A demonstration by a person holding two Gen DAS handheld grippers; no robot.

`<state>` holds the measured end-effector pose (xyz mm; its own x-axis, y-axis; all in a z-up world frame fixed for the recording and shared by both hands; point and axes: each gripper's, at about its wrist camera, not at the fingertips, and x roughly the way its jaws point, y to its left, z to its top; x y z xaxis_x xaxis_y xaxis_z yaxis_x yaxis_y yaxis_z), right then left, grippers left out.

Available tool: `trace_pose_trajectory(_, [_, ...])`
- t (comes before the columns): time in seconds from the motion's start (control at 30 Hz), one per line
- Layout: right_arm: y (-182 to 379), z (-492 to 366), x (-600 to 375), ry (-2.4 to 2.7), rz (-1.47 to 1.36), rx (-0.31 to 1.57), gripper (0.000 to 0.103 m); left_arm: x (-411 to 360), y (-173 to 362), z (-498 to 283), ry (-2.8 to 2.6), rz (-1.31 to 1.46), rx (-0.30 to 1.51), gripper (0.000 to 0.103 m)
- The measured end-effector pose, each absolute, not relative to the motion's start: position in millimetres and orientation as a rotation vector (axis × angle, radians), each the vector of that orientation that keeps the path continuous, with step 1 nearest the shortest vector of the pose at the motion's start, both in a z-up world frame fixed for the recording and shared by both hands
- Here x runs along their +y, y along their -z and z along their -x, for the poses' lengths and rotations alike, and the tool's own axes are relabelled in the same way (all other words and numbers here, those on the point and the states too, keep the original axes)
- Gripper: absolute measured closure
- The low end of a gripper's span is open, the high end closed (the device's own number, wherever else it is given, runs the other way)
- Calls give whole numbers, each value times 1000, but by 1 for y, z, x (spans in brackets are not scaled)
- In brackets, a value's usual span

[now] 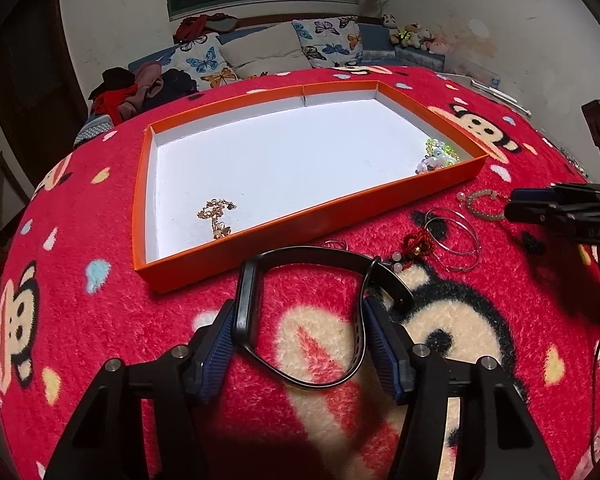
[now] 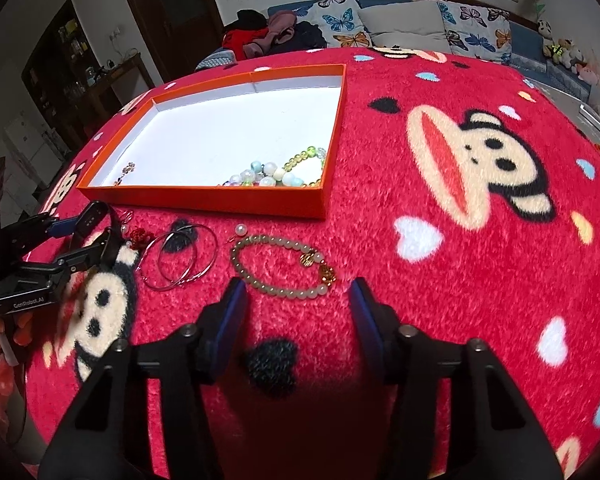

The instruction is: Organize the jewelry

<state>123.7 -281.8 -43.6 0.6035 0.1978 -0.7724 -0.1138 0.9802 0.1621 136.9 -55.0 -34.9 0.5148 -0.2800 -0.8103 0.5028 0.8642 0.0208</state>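
My left gripper point(image 1: 300, 316) is shut on a black wristband point(image 1: 252, 292), its loop squeezed between the blue pads, just in front of the orange tray point(image 1: 300, 220). The tray holds a gold chain point(image 1: 216, 216) at its near left and coloured bead bracelets point(image 1: 440, 156) at its right. My right gripper point(image 2: 298, 300) is open and empty, just short of a pale bead bracelet point(image 2: 280, 268) on the blanket. Silver bangles point(image 2: 180, 256), a red knot charm point(image 2: 140, 236) and a pearl earring point(image 2: 240, 230) lie beside it.
The table is covered by a red fleece blanket with monkey faces point(image 2: 472, 168). A sofa with butterfly cushions point(image 1: 268, 48) stands behind it. The left gripper shows at the left edge of the right wrist view point(image 2: 72, 240).
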Motion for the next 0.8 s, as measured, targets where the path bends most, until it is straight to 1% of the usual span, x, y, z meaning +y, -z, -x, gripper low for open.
trace_pose_trajectory(0.1, [43,-129,-287,-167,-111,910,69,-55,35,-135,478,-273,913,38])
trace_pose_trajectory(0.13, [43,-131,-288,-167,-115,910,70,-55,35,-135,478,-276,912,38])
trace_pose_trajectory(0.3, [45,-134,-289,-149,-114,924,83,-55,34,-134,478,-281,905,39])
trace_pose_trajectory(0.33, [46,-134,-288,-147,-104,922,83,-55,35,-134,478,-281,905,39])
trace_pose_trajectory(0.43, [46,-132,-281,-136,-55,917,86,-56,34,-134,476,-279,904,40])
trace_pose_trajectory(0.5, [45,-133,-279,-126,-40,914,92,-55,33,-134,475,-275,903,41])
trace_pose_trajectory(0.6, [44,-132,-279,-124,-37,905,96,-53,31,-132,473,-269,899,41])
trace_pose_trajectory(0.8, [24,-119,-274,-143,-37,848,97,-44,13,-122,476,-249,869,42])
